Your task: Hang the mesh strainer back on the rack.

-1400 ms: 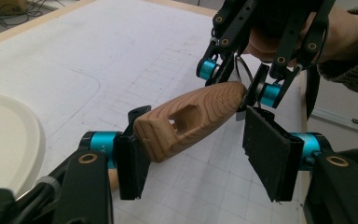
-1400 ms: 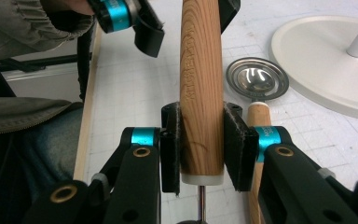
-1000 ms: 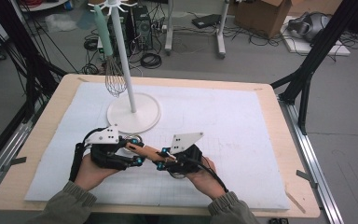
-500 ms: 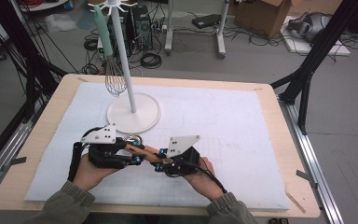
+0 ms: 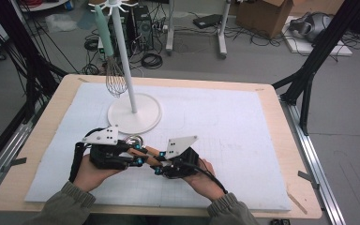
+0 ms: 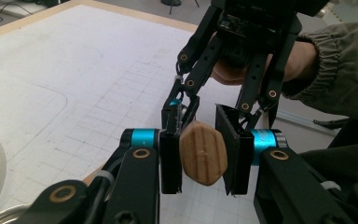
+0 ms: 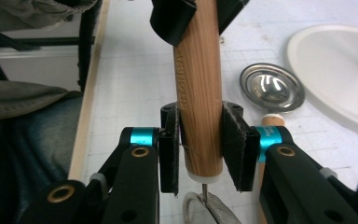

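**Two-handed hold on a wooden-handled strainer, near edge of the table.** The left gripper (image 6: pixel 203 158) has just been closing its jaws, with the free end of the wooden handle (image 6: pixel 203 153) between them. In the left gripper view the pads now meet the wood on both sides, so I read this as a firm clamp. The right gripper (image 7: pixel 200 154) is narrowed on the same handle just above its white ferrule. A thin wire runs from there down to the mesh head (image 7: pixel 209 212) at the bottom of the right gripper view.

The handle spans the gap between the two grippers, which sit close together above the white mat (image 5: pixel 225 122). It lies in front of the stand's round base (image 5: pixel 134 114), where a whisk (image 5: pixel 115 79) hangs. A second utensil with a steel bowl (image 7: pixel 271 88) lies on the mat beside that base.

With both ends now secured, I judge a handover to be under way. The right jaws could release next, freeing the left to carry the strainer toward the stand.
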Demonstrator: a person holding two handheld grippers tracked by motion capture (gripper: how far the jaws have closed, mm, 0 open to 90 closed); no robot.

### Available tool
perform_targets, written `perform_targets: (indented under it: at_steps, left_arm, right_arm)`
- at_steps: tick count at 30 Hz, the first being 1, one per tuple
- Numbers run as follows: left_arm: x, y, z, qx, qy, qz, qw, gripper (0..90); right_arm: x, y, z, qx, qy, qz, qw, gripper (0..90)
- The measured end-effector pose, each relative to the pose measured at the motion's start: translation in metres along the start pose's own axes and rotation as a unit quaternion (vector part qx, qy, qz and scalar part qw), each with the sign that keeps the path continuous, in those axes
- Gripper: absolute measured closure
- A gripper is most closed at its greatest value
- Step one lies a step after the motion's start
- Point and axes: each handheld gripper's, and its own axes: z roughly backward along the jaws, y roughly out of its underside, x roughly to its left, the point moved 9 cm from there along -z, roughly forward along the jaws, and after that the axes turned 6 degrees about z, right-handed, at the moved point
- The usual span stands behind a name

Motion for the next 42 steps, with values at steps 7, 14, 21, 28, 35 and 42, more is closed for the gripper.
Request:
perform_targets:
  at_steps: [7, 14, 21, 28, 35, 42]
  left_arm:
    - [-0.001, 0.0, -0.001, 0.007, -0.002, -0.009, 0.9999, 72.0]
    - [-0.001, -0.002, 0.001, -0.004, -0.008, -0.009, 0.9999, 64.9]
    - [0.001, -0.001, 0.005, -0.004, -0.01, -0.005, 0.9999, 61.5]
    - [0.0, -0.002, 0.004, -0.006, -0.004, -0.003, 1.0, 61.5]
    - [-0.004, -0.003, 0.002, -0.006, 0.018, 0.001, 0.9998, 71.3]
    - [-0.003, -0.005, 0.004, 0.001, 0.012, -0.002, 0.9999, 72.1]
  right_arm:
    - [0.0, 0.012, -0.009, 0.036, -0.02, -0.019, 0.999, 69.1]
    - [0.005, 0.006, -0.009, 0.024, -0.022, -0.011, 0.9994, 71.5]
    - [0.006, 0.001, -0.009, 0.002, -0.017, -0.018, 0.9997, 71.6]
    - [0.005, -0.004, -0.008, -0.02, -0.016, -0.032, 0.9992, 71.6]
    - [0.007, -0.006, -0.013, -0.017, -0.015, -0.029, 0.9993, 71.5]
    - [0.005, -0.008, -0.014, -0.018, -0.005, -0.026, 0.9995, 70.3]
